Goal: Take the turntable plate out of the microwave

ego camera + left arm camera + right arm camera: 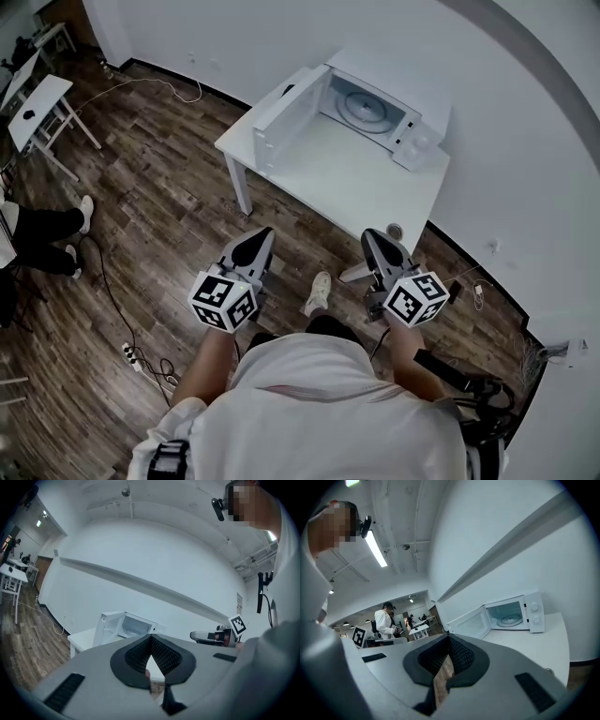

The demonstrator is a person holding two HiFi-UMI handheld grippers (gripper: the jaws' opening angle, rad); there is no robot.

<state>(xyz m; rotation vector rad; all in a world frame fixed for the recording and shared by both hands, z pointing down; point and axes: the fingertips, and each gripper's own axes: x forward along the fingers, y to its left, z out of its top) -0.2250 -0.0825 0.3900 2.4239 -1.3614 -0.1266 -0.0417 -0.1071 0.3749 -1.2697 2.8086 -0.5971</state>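
White tabletop [356,183] against a bare wall; on it, inside the open microwave [403,89], the turntable plate [361,106]: round, glassy, ringed, lying flat; likely slick and brittle, apt to slip from a thin pinch or knock the door [281,117]; left gripper [257,236] and right gripper [375,240] well apart from it, jaws pressed together, empty.

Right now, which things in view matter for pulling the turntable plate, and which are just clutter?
Job: turntable plate inside the microwave; its open door; white table under it; left claw and right claw, both shut and empty, short of the table.
Lying about: power strip on the floor; small desk at far left; cable along the wall.
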